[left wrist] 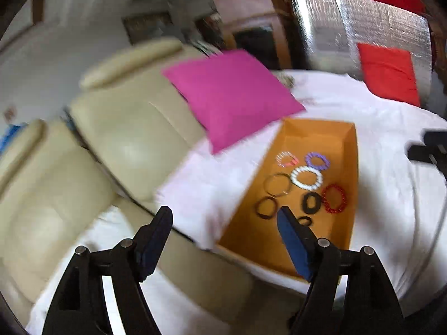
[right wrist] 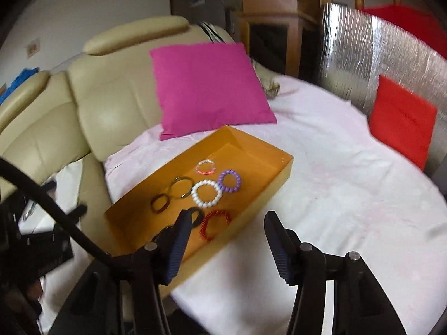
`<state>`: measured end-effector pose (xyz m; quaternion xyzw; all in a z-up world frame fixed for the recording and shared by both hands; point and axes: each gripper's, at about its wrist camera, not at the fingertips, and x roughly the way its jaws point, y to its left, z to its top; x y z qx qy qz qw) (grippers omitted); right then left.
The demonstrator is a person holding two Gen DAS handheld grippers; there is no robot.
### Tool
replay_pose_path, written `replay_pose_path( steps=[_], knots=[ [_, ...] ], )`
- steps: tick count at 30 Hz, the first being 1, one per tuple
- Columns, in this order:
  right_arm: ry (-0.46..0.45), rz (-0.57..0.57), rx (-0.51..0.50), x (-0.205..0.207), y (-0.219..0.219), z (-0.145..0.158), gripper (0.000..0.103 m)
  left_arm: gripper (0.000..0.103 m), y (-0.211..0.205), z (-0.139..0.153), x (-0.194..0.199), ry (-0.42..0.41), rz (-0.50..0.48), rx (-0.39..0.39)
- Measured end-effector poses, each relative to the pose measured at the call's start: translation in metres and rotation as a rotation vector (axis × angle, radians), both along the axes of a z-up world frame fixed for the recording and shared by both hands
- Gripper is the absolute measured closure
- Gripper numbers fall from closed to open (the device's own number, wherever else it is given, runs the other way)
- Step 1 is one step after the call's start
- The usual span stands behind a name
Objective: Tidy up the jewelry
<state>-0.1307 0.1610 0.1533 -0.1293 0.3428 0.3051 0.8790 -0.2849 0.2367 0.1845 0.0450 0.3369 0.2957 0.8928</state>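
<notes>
Left gripper [left wrist: 225, 219]: jaws wide apart, empty.
Right gripper [right wrist: 227, 224]: jaws apart, empty.
Shallow orange cardboard tray [right wrist: 251, 142]: holds beaded bracelets.

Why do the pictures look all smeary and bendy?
Left wrist view: the sofa and pink pillow are smeared by motion blur, the bracelets softer; the fisheye lens curves the edges. Right wrist view: a bit sharper, the orange box fairly clear, the red pillow blurred, and the silver sheet glares.
</notes>
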Motion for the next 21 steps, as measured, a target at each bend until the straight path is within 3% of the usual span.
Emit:
replay_pose_path(
  steps=[6, 11, 14, 21],
  knots=[
    [-0.037, -0.033, -0.006, -0.08, -0.011, 0.02, 0.04, 0.025, -0.004, 0.035, -0.048, -0.06, 0.053, -0.042],
    [-0.062, -0.075, -0.001, -0.122, -0.002, 0.026, 0.04, 0.025, 0.004, 0.045, -0.071, -0.111, 0.068, -0.124],
    [-0.029, -0.083, 0.017, -0.135, 0.005, 0.025, 0.04, 0.025, 0.007, 0.046, -0.079, -0.131, 0.045, -0.174],
    [-0.08, -0.095, -0.019, -0.161, 0.018, 0.026, 0.04, 0.025, 0.001, 0.056, -0.093, -0.158, 0.043, -0.138]
  ],
)
